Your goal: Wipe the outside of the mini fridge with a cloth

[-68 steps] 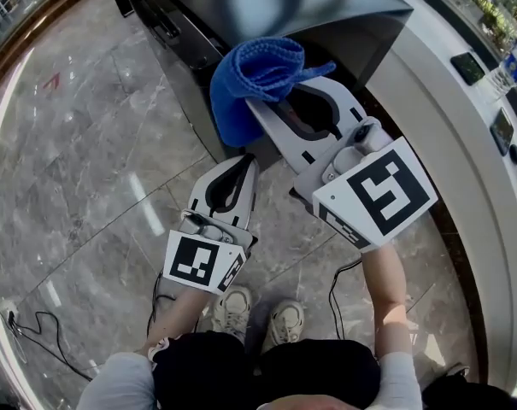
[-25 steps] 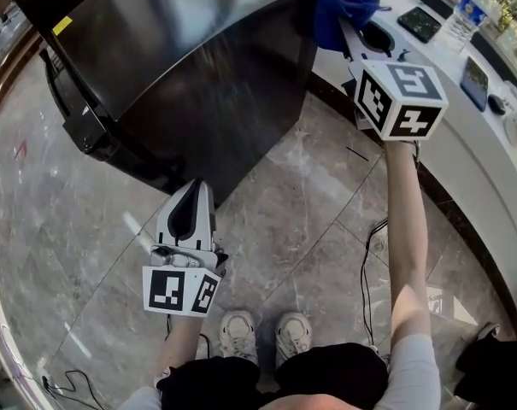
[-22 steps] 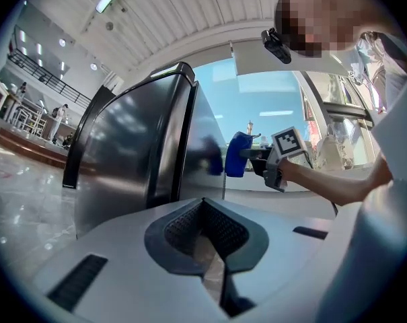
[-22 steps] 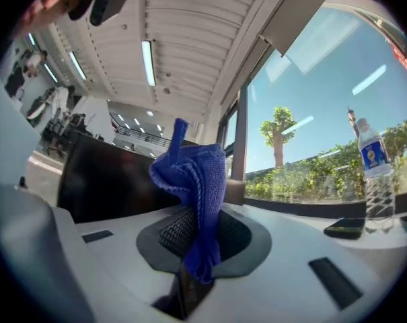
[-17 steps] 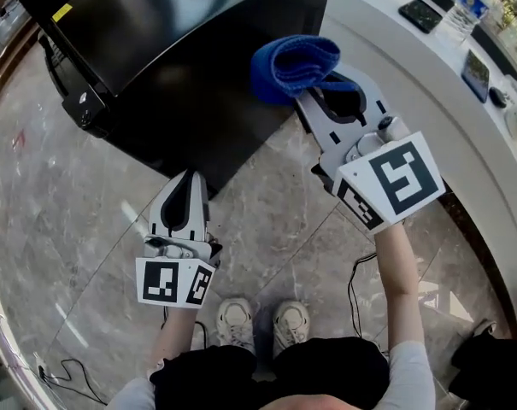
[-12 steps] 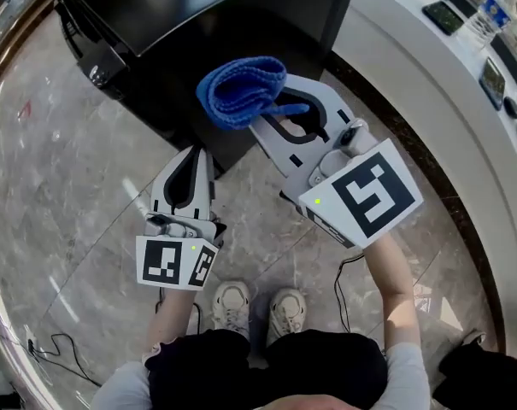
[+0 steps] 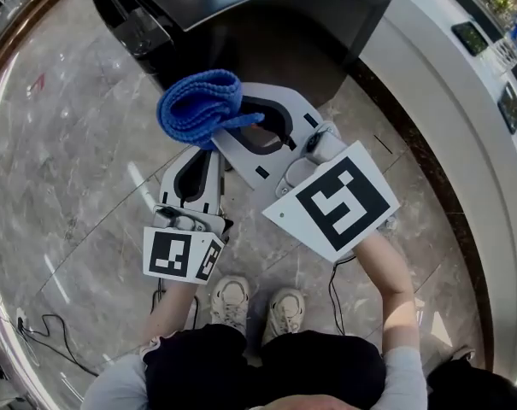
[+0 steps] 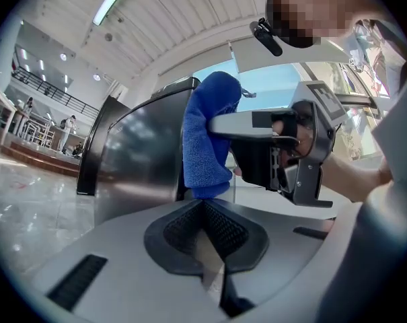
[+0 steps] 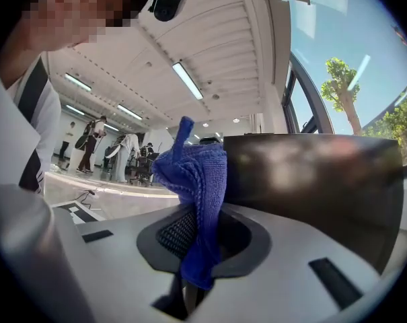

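**While the Cloth Is Being Clamped Beside the Fridge**

While the blue cloth (image 7: 196,108) is being pinched in the right gripper (image 7: 237,126), its bunched folds are being carried at the upper left of centre in the head view, over the marble floor (image 7: 70,152). In the right gripper view the jaws are being pressed on a hanging fold of the cloth (image 9: 193,180), and the rest is being held up in a loose wad above them. The dark mini fridge (image 7: 267,15) is being shown along the top of the head view, and it is filling the right half of the right gripper view (image 9: 311,180). Whether the cloth is being pressed to its side cannot be told.

The left gripper (image 7: 203,152) is being held just below the cloth, lower left of centre, with its tips pointing up the frame. In its own view its jaws are being kept together with nothing between them, and the cloth is being seen straight ahead. A white counter (image 7: 446,118) is being shown curving down the right edge, and a pair of shoes (image 7: 228,301) at the bottom centre.
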